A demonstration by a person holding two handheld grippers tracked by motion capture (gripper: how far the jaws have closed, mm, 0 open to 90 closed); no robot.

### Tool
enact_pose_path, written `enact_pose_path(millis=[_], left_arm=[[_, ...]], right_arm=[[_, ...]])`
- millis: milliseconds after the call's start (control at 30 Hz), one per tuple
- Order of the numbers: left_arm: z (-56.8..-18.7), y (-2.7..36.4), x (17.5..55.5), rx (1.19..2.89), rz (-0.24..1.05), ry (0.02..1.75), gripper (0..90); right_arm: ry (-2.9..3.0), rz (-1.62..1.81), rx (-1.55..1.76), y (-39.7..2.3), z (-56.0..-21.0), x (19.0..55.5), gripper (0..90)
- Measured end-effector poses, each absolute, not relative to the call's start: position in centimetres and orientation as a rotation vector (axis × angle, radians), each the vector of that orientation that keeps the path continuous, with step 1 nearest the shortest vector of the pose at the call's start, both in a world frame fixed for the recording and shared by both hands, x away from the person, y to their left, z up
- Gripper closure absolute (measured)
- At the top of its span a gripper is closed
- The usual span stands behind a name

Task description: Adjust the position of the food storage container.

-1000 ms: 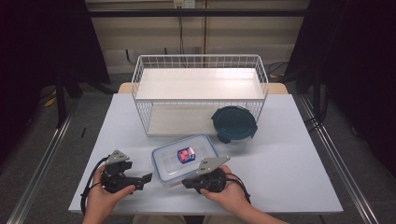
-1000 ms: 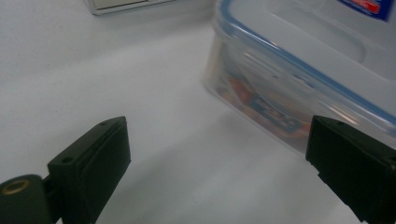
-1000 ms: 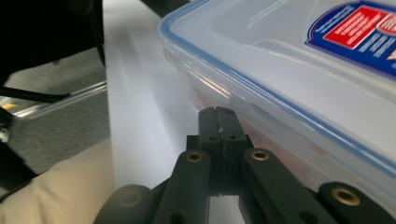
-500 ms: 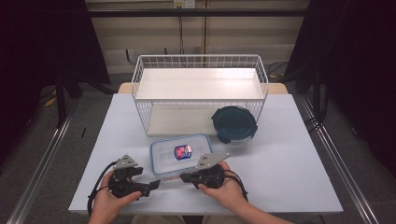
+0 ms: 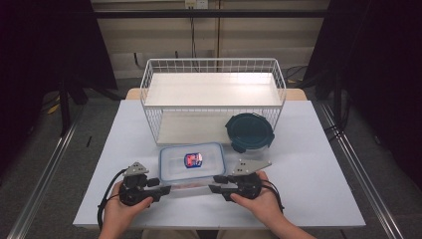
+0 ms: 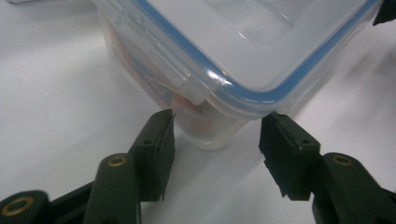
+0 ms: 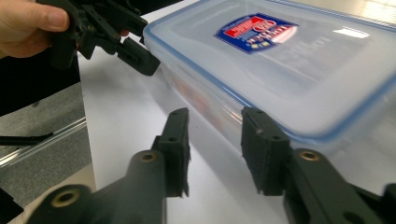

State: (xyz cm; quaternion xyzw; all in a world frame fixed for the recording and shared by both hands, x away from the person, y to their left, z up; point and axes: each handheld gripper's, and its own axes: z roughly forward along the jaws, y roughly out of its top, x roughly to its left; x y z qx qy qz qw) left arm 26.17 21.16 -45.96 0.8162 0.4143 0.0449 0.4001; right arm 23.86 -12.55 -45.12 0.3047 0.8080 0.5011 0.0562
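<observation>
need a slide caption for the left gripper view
Left gripper, jaws apart, straddles a corner of the clear blue-sealed box on the white table.

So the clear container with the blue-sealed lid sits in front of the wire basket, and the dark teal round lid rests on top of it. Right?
Not quite. The dark teal round lid does not rest on the clear container; it lies on the table to its right, beside the wire basket. The high view shows this. The container does sit in front of the basket.
</observation>
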Motion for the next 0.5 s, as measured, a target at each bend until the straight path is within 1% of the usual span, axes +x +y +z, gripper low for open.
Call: enact_pose_path(millis=[33, 67, 167, 200, 233, 300, 333, 367, 400, 433, 500], left_arm=[[-45.9, 21.2, 26.2, 2.053, 0.124, 1.059, 49.2], [-45.9, 21.3, 26.4, 2.035, 0.123, 1.073, 51.9], [-46.0, 21.6, 26.7, 2.023, 0.125, 1.097, 52.4], [-46.0, 21.6, 26.7, 2.023, 0.125, 1.097, 51.8], [-46.1, 21.8, 26.9, 2.012, 0.107, 1.114, 50.3], [-46.0, 21.9, 26.8, 2.000, 0.107, 1.117, 49.2], [-45.9, 22.3, 26.8, 1.994, 0.081, 1.117, 41.0], [-45.9, 22.3, 26.8, 1.994, 0.081, 1.117, 37.1], [-45.7, 23.0, 26.6, 1.968, 0.058, 1.127, 31.2], [-45.4, 23.3, 26.6, 1.966, 0.043, 1.131, 27.7], [-44.8, 23.7, 26.5, 1.946, 0.054, 1.121, 22.6]], right_arm=[[2.445, 1.524, 0.932, -12.8, -45.1, 23.8, 57.5], [2.430, 1.532, 0.962, -13.2, -45.1, 23.7, 51.0], [2.410, 1.533, 0.979, -13.6, -45.1, 23.6, 41.2], [2.410, 1.533, 0.979, -13.6, -45.1, 23.6, 41.2], [2.382, 1.526, 1.019, -13.8, -45.2, 23.7, 33.9], [2.377, 1.530, 1.034, -13.9, -45.3, 23.8, 33.1], [2.350, 1.540, 1.076, -14.3, -45.5, 24.0, 27.1], [2.350, 1.540, 1.076, -14.3, -45.5, 24.0, 27.1], [2.318, 1.559, 1.121, -14.5, -45.5, 24.2, 23.5], [2.297, 1.567, 1.138, -14.6, -45.5, 24.4, 22.4], [2.258, 1.600, 1.195, -14.8, -45.4, 24.6, 19.0]])
